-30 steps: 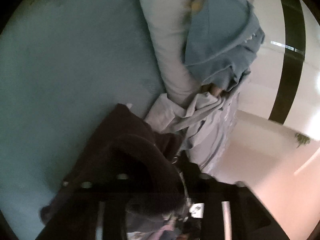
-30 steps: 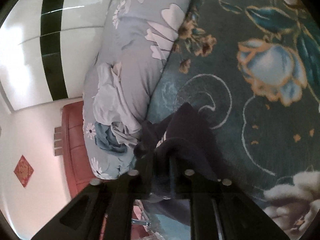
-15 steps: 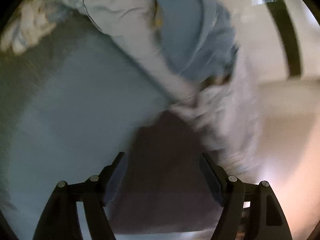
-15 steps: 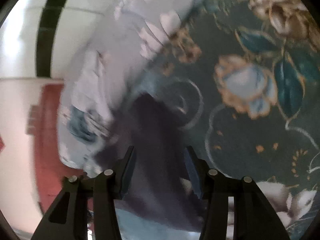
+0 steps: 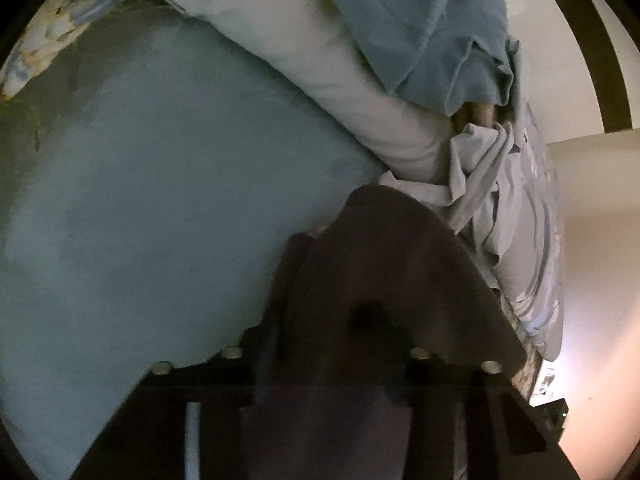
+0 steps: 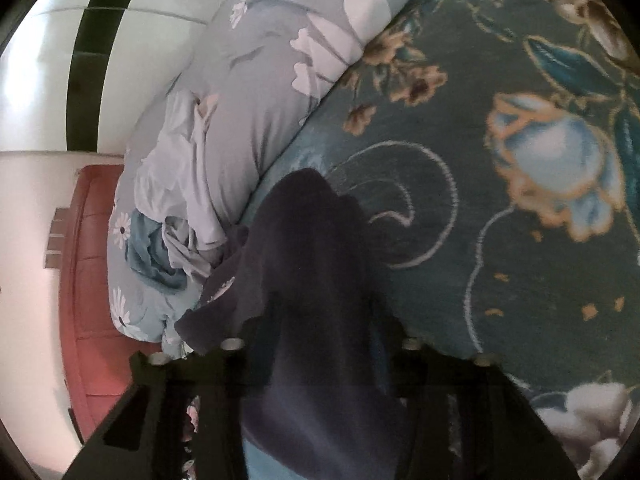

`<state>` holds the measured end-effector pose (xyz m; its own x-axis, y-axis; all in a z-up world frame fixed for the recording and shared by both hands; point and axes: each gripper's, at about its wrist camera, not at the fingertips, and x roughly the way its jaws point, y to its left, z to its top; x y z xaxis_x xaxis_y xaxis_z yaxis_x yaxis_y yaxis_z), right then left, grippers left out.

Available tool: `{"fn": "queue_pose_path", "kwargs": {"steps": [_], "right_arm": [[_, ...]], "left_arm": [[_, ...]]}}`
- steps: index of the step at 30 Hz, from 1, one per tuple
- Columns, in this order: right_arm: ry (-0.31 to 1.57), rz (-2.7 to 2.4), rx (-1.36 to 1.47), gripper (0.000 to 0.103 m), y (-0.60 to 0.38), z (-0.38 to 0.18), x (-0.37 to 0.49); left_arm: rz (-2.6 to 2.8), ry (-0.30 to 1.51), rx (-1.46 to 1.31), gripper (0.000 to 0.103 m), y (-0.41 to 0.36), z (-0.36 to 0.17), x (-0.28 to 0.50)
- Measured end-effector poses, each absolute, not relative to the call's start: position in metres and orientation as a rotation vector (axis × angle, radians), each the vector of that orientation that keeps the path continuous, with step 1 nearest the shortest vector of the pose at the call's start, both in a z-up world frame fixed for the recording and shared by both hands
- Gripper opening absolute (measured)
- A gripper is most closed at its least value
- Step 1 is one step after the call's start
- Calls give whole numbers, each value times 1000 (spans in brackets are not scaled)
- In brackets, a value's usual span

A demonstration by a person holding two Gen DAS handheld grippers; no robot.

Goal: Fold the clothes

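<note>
Both the left gripper (image 5: 340, 344) and right gripper (image 6: 320, 340) are closing on the dark garment (image 6: 308, 248), seemingly thin bites that could slip

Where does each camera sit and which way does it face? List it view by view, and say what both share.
Left wrist: on the left gripper, looking down along its fingers at the dark garment on a pale blue bedspread; jaws closing, cloth between them.
Right wrist: on the right gripper, looking down at the same garment on a floral blanket; jaws closing, cloth between them.
Shared: the dark garment, the crumpled pale cloth and the rolled grey quilt.
</note>
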<state>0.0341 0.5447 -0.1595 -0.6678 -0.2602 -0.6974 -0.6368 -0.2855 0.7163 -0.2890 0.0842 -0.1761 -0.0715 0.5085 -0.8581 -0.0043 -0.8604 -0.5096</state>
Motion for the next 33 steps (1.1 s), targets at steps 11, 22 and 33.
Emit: {"fn": "queue_pose_path", "kwargs": {"steps": [11,22,33], "right_arm": [[1542,2194,-964,8,572,-115,54],[1573,2059,-1128,11,569,-167,47],[1677,2247,-1141,80,554,-166,80]], "left_arm": [[2086,-617,-1515,9,67,-114,-289],[2046,-578,-1751,12,67,-175,-288],[1864,-403,-1685,88,48,-154,-272]]}}
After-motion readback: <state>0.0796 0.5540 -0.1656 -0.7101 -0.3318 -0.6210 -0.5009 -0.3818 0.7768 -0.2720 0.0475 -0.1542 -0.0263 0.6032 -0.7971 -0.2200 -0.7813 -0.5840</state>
